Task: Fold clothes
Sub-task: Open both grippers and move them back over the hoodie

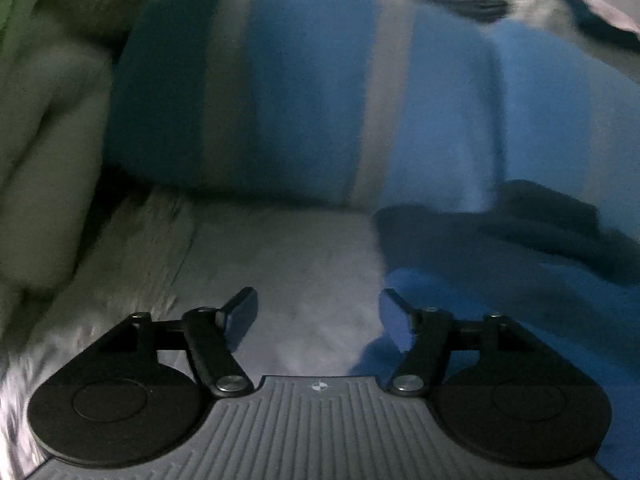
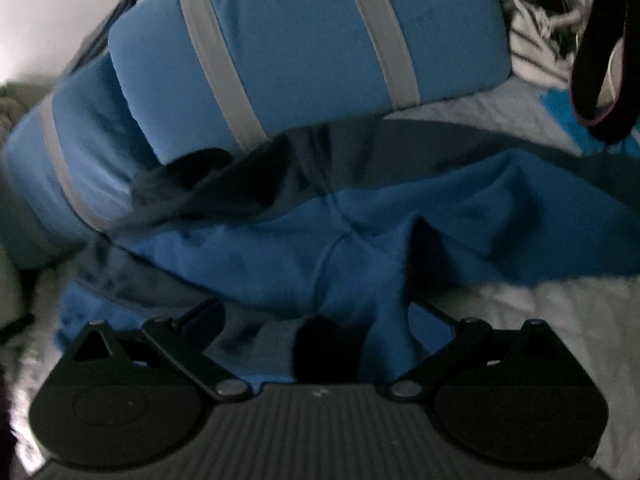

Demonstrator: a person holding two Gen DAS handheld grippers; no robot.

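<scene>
both grippers hover over a bed: the left gripper [image 1: 318, 312] spread wide and gripping nothing above the pale grey bedsheet [image 1: 280, 256], the right gripper [image 2: 316, 320] also spread, a fold of the rumpled blue fleece garment [image 2: 360, 232] bunched between its fingers but not pinched; blue pillows with grey stripes [image 2: 304, 40] lie at twelve o'clock; best to close on a hem, not the bulk; no containers in sight
</scene>
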